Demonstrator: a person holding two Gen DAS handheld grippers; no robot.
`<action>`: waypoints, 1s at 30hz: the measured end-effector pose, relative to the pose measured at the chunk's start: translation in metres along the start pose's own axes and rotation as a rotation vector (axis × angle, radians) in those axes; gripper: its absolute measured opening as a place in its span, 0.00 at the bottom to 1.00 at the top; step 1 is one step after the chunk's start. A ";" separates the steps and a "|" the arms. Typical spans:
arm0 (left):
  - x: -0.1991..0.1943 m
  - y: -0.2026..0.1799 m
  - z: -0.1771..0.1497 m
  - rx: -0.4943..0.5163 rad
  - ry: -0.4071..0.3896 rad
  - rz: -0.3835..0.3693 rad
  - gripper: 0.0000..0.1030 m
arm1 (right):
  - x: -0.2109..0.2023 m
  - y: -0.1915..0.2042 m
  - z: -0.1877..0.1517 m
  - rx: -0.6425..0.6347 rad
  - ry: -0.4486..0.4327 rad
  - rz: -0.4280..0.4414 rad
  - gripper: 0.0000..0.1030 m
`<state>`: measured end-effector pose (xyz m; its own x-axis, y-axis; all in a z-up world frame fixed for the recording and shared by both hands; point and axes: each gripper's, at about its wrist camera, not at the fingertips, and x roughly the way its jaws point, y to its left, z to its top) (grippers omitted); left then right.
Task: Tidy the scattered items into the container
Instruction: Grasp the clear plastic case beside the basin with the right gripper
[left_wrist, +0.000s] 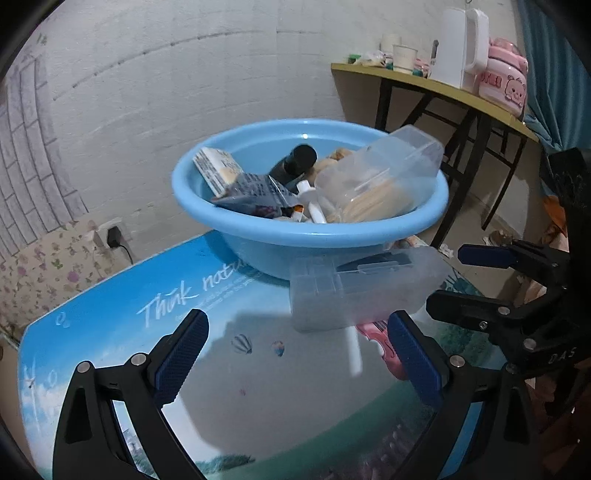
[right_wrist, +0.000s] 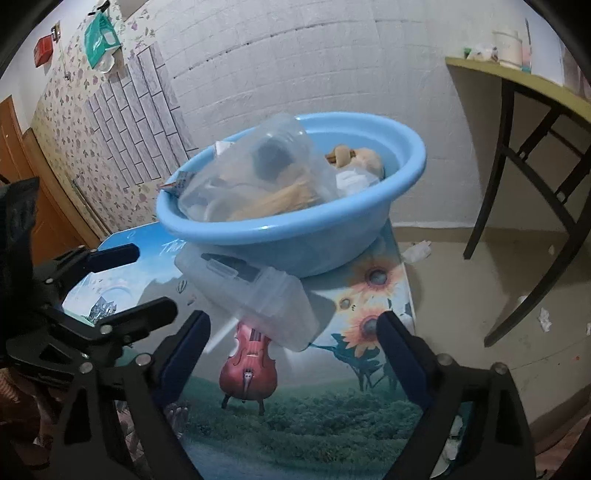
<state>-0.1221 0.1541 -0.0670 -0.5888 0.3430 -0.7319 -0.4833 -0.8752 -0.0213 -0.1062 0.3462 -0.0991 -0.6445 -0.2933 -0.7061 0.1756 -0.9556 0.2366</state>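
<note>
Both tongs, left (left_wrist: 297, 354) and right (right_wrist: 293, 354), gape empty before the frosted plastic case (left_wrist: 364, 290), the last item; next, clamp it and lift it into the blue basin (left_wrist: 258, 232)

My blue basin (left_wrist: 310, 236) sits at the table's (left_wrist: 110, 295) far edge, piled with a tilted clear tub of sticks (left_wrist: 380, 177), a dark bottle (left_wrist: 295, 162), a printed box (left_wrist: 218, 170), a dark packet (left_wrist: 255, 195) and small white tubes (left_wrist: 314, 206). One frosted case (left_wrist: 365, 288) lies flat on the table, just in front of the basin, touching its wall.
</note>
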 end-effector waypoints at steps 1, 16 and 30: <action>0.005 0.001 0.001 -0.003 0.009 -0.007 0.95 | 0.002 -0.002 0.000 0.006 0.004 0.006 0.91; 0.040 -0.008 0.007 0.070 0.061 -0.075 0.95 | 0.024 -0.011 0.000 0.066 0.066 0.134 0.56; 0.025 -0.014 0.005 0.072 0.049 -0.043 0.87 | 0.017 0.006 0.000 0.031 0.064 0.136 0.41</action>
<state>-0.1332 0.1763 -0.0816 -0.5353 0.3611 -0.7636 -0.5538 -0.8326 -0.0056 -0.1167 0.3358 -0.1097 -0.5677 -0.4219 -0.7069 0.2342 -0.9060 0.3526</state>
